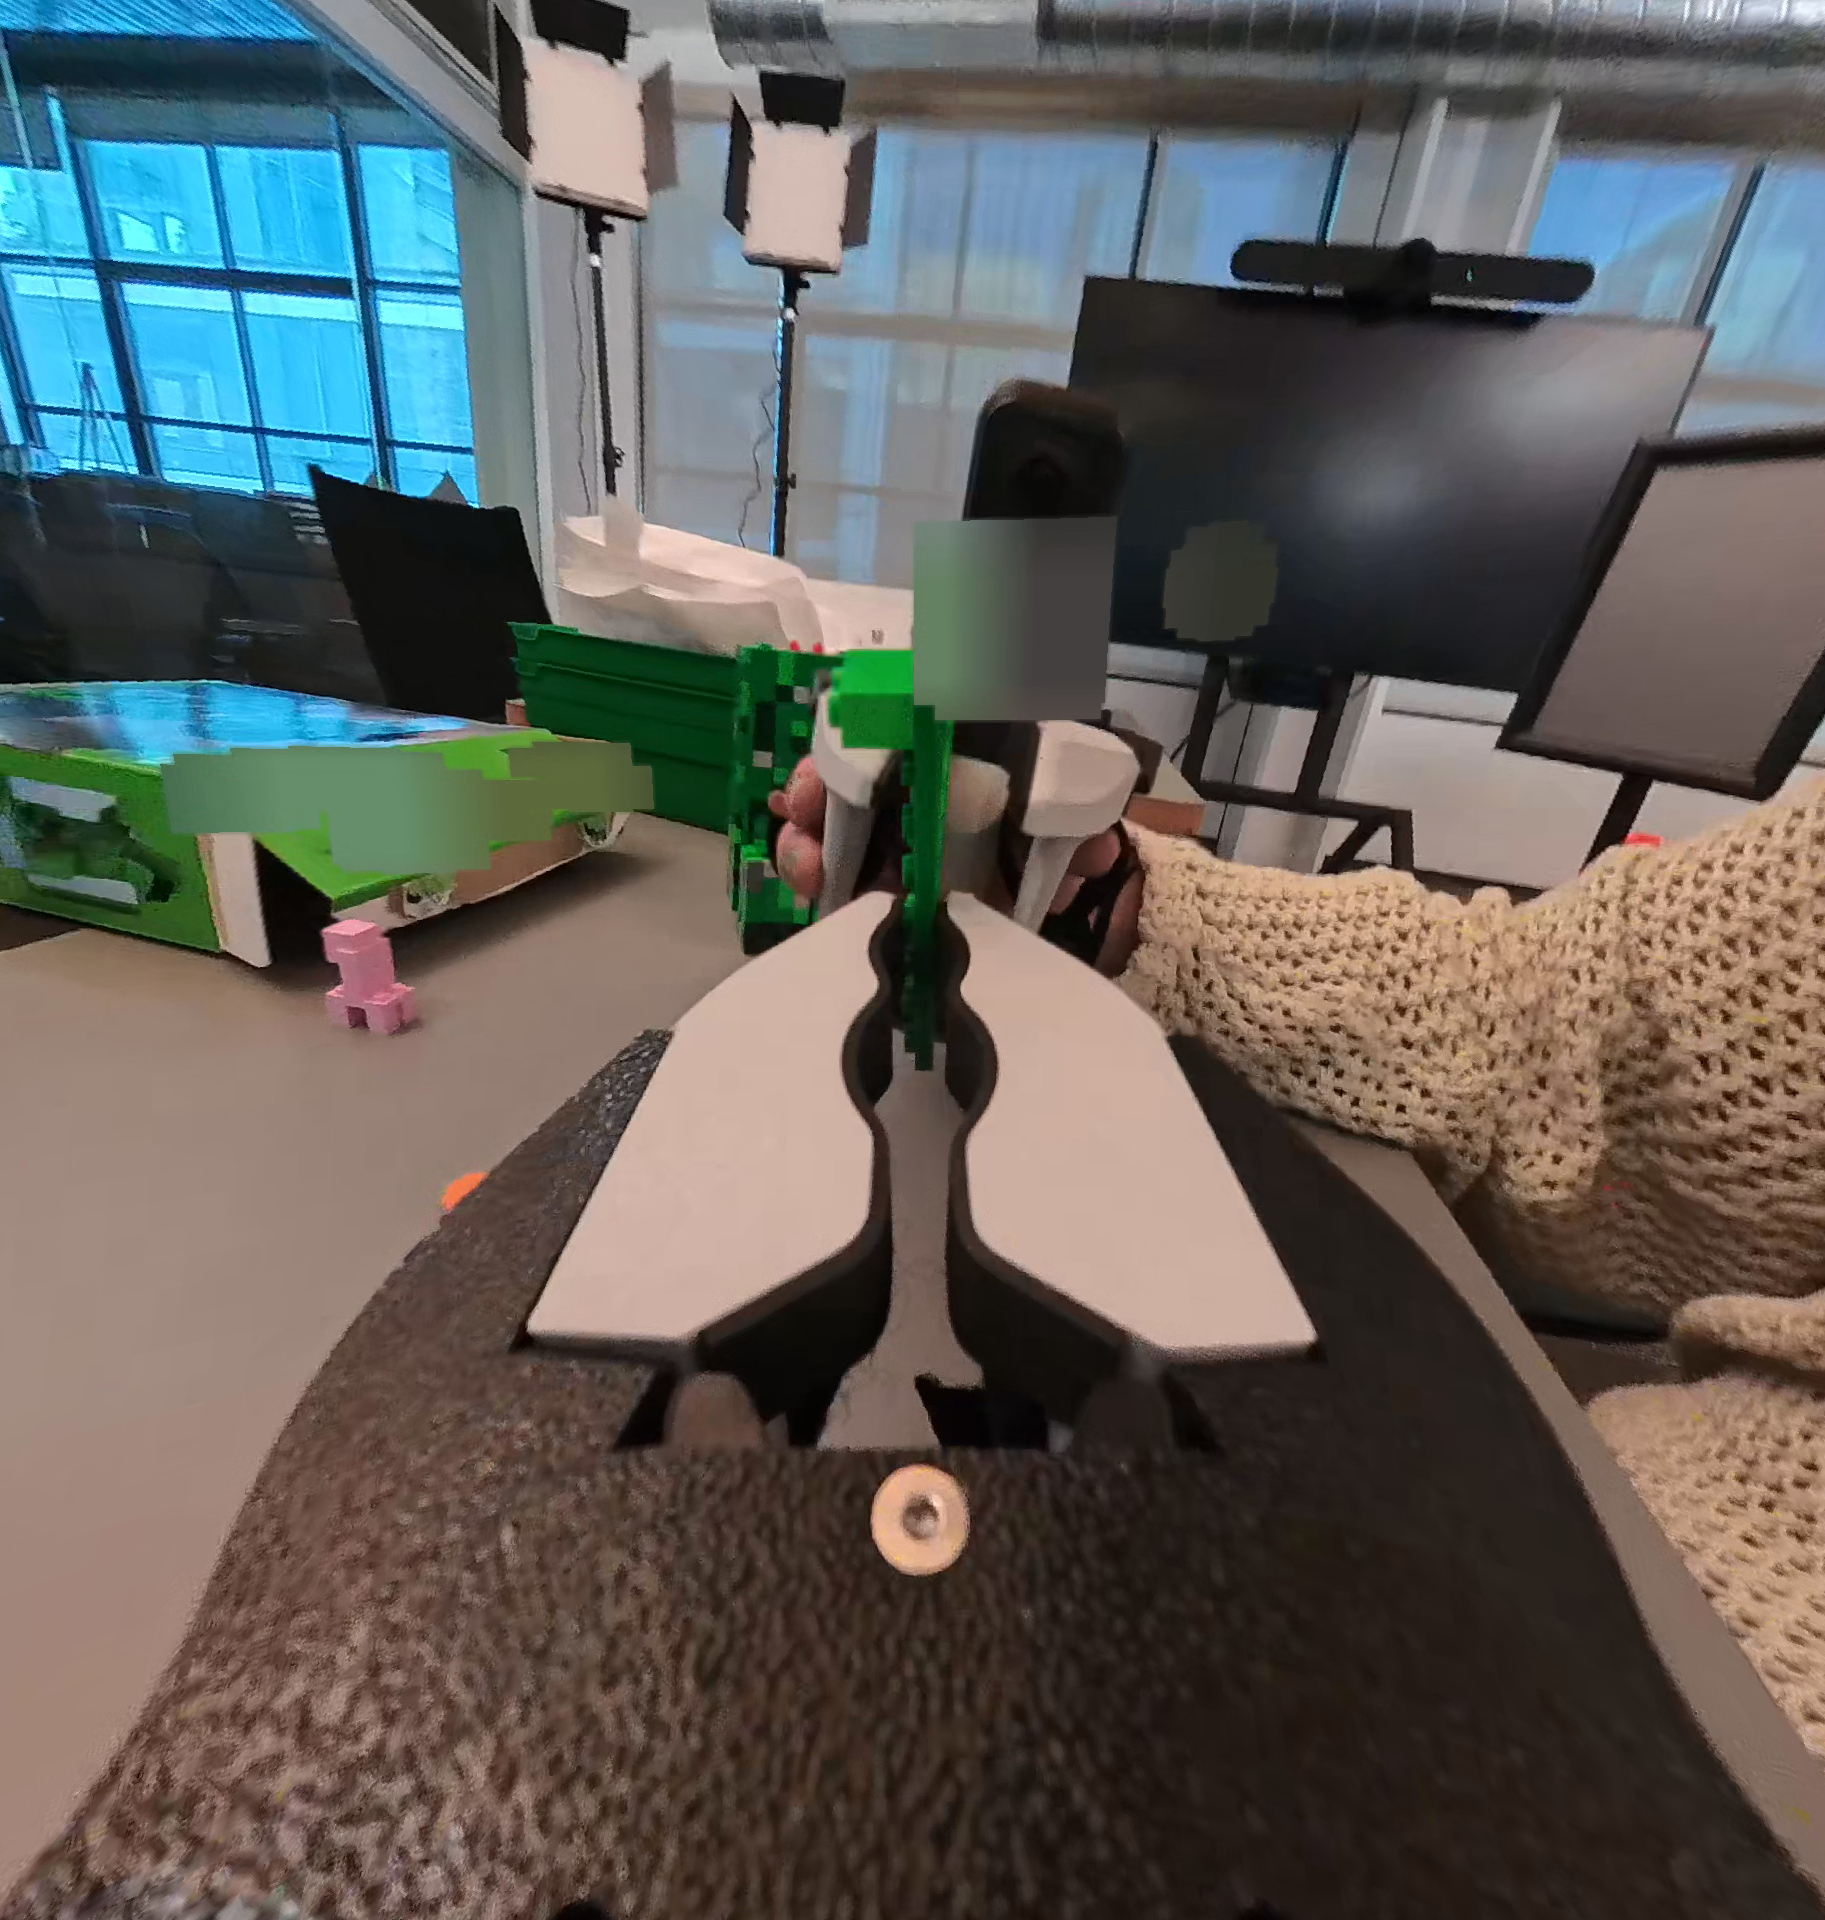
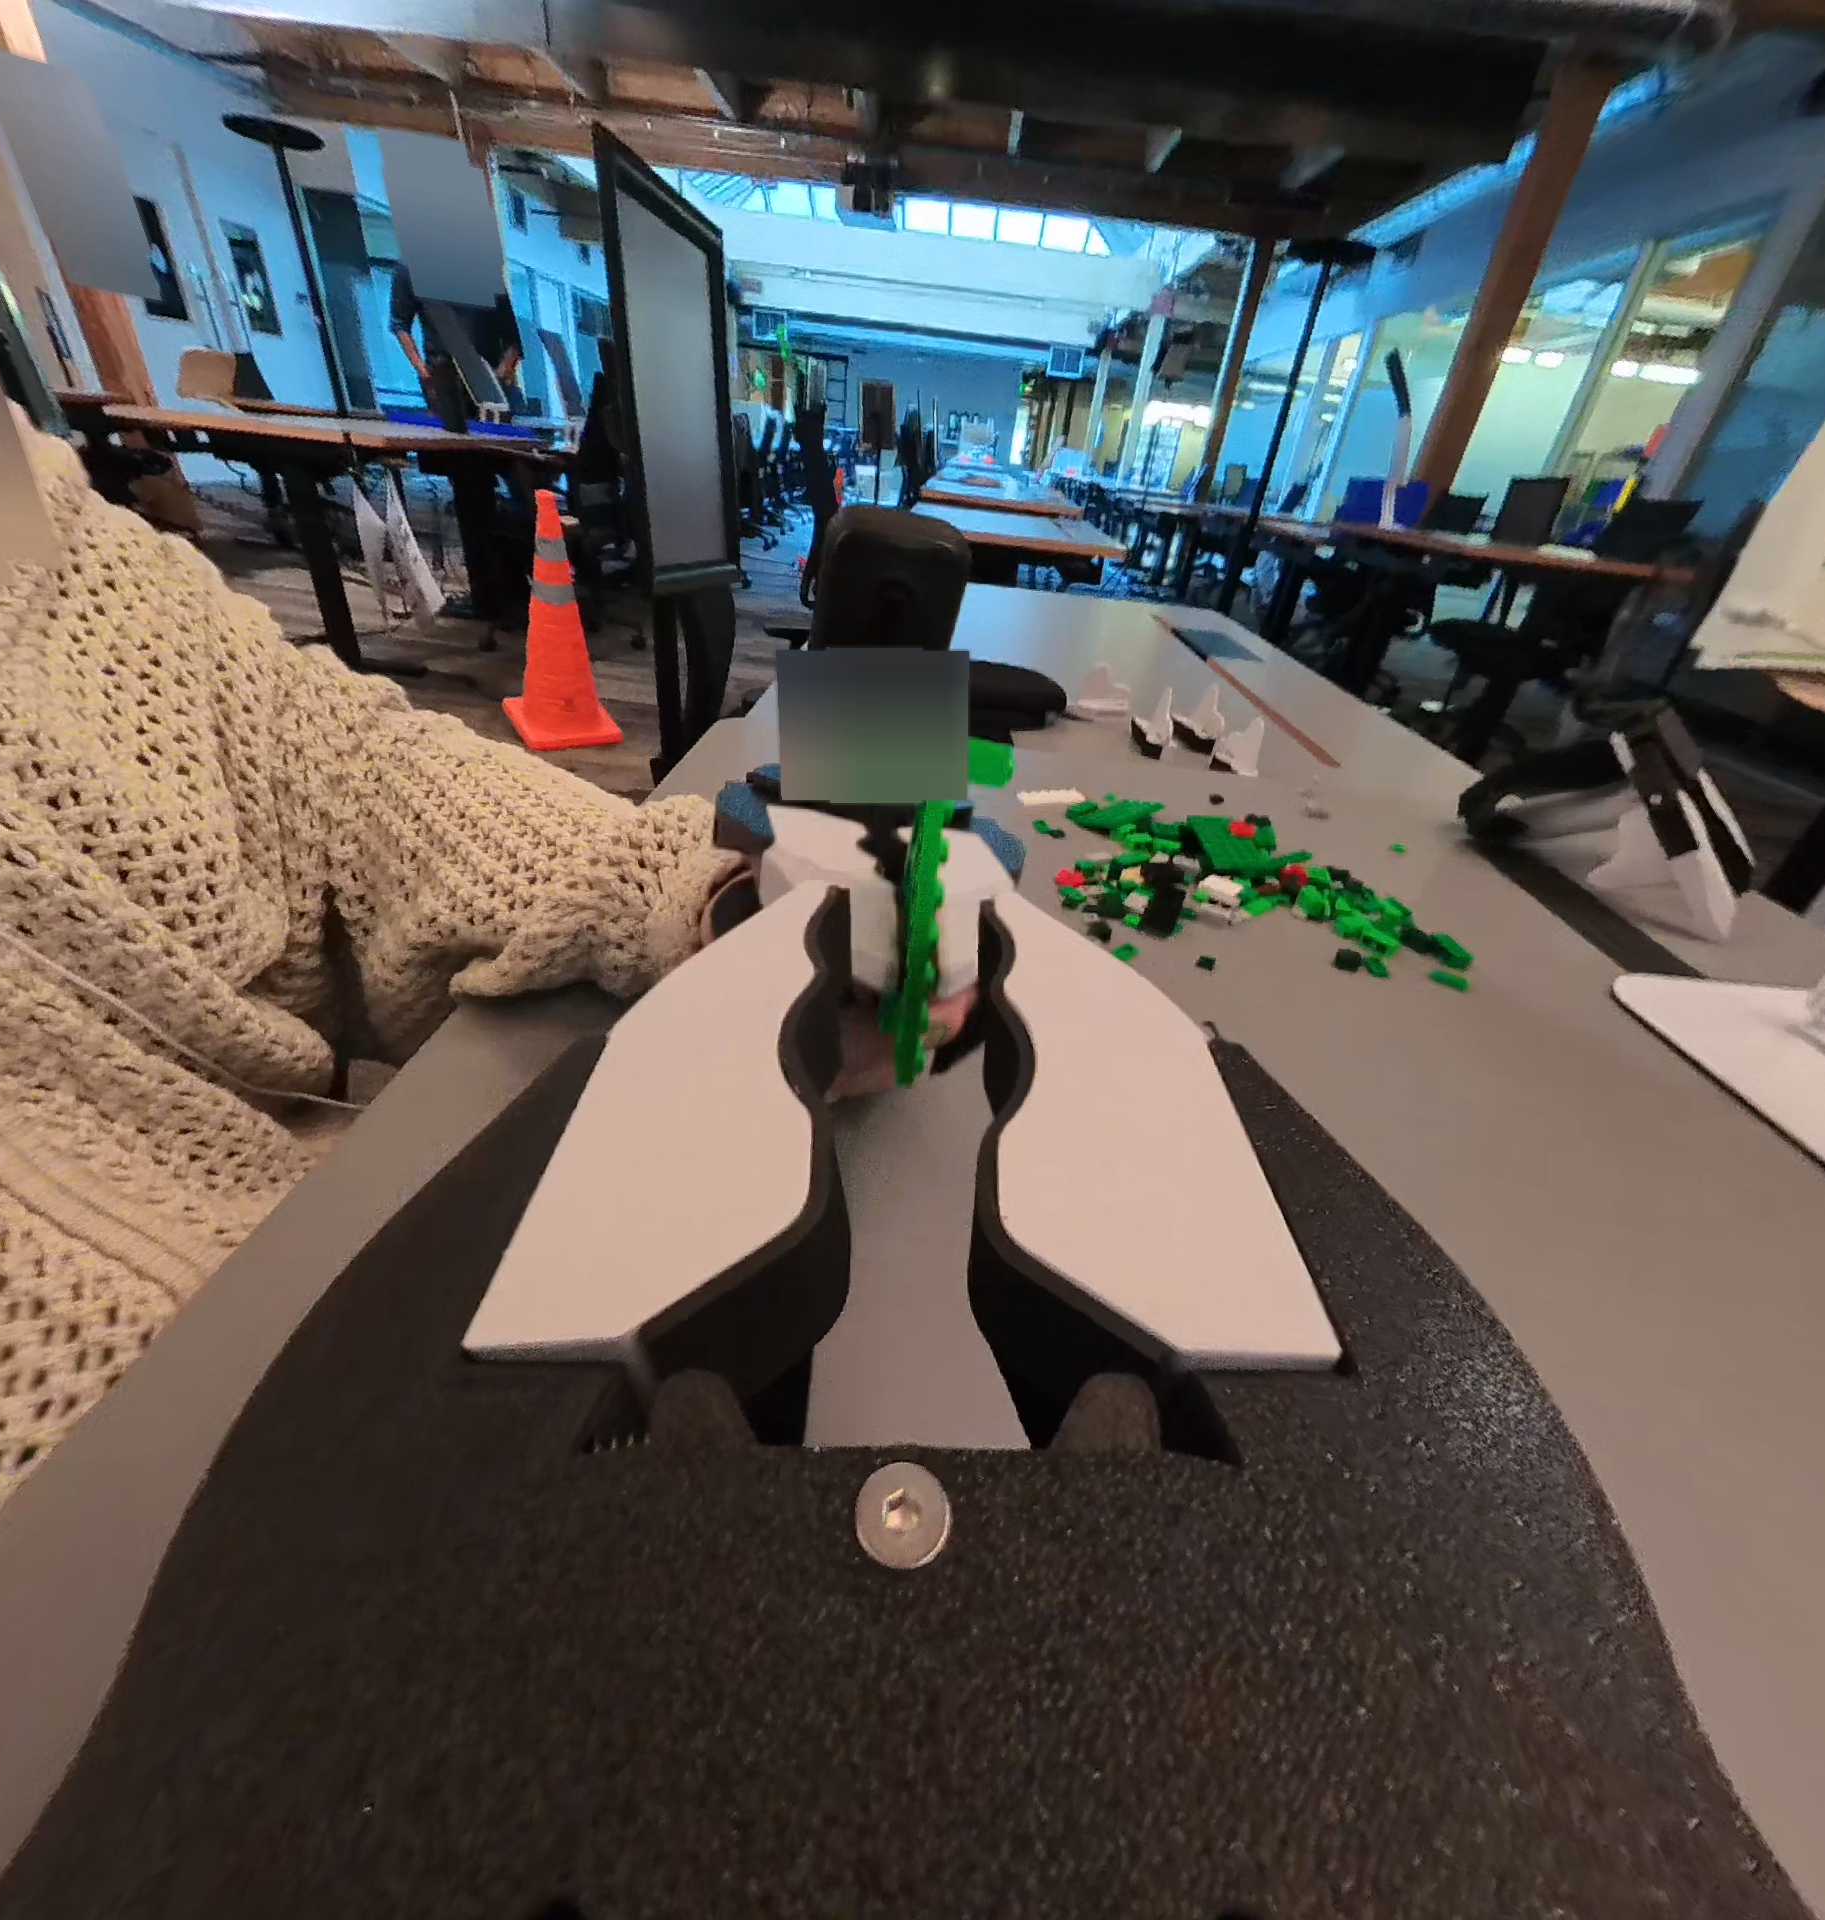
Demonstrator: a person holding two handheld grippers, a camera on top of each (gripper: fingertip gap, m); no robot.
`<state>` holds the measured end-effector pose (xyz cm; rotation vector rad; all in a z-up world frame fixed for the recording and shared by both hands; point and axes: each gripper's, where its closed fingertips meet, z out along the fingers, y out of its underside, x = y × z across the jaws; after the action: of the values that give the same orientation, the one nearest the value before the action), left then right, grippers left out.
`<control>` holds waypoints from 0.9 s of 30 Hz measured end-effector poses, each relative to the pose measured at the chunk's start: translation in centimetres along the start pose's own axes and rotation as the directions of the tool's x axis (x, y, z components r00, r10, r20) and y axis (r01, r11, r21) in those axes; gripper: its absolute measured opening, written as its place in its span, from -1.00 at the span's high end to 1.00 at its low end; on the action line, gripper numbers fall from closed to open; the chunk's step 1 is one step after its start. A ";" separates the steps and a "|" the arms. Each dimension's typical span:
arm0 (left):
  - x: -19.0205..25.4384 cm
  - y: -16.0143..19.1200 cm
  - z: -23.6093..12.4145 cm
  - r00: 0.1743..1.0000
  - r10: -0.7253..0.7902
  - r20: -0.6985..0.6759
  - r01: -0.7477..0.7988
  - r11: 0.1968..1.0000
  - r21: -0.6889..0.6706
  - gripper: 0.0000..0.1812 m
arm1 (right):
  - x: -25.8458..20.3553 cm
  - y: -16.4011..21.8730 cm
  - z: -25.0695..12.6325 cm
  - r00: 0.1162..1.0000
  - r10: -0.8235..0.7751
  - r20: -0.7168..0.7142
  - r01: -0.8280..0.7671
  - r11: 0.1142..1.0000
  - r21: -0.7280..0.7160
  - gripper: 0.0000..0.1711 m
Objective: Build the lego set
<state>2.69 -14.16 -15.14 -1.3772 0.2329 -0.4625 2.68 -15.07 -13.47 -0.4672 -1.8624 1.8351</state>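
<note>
Two tools [image 1: 918,925] [image 2: 913,914], studded green plate [image 1: 926,894]

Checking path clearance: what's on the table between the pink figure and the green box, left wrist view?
Nothing: bare grey table between the pink figure and the green box, seen in the left wrist view.

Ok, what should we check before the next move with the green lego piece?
1. Left gripper clamped on the green lego plate: ok.
2. Right gripper gripping the plate too: not ok, its jaws stand apart on either side.
3. Plate standing on edge between both grippers: ok.
4. Pile of loose bricks in sight on the grey table: ok.
5. Pink lego figure out of the way: ok.
6. Which brick goes on next: cannot tell.
</note>
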 end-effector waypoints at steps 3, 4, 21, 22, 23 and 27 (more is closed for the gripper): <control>-0.3 0.1 -0.1 1.000 -0.011 0.012 0.011 1.000 -0.004 0.96 | 0.4 0.3 -0.3 0.999 0.054 0.004 -0.054 0.999 -0.002 0.74; -0.2 0.2 0.0 1.000 -0.002 0.009 0.002 1.000 -0.016 0.96 | 0.4 0.4 -0.2 0.998 0.056 0.002 -0.056 0.998 -0.015 0.75; -0.5 -0.8 -0.2 0.999 -0.016 0.031 0.014 0.998 0.060 0.96 | 0.8 -0.4 1.2 0.997 0.073 -0.028 -0.069 0.988 0.137 0.95; -0.5 -0.8 -0.3 0.999 -0.018 0.032 0.016 0.998 0.064 0.96 | 0.8 -0.5 1.2 0.996 0.080 -0.027 -0.076 0.986 0.146 0.95; -0.5 -0.9 -0.3 0.999 -0.023 0.030 0.021 0.997 0.069 0.96 | 0.9 -0.6 1.2 0.996 0.085 -0.025 -0.080 0.985 0.153 0.95; -0.6 -1.0 -0.3 0.999 -0.024 0.035 0.022 0.997 0.075 0.96 | 1.0 -0.6 1.2 0.996 0.081 -0.031 -0.075 0.984 0.159 0.95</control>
<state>1.86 -14.26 -14.30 -1.3147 0.1690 -0.4611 1.29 -15.54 -12.76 -0.5208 -1.6806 1.9932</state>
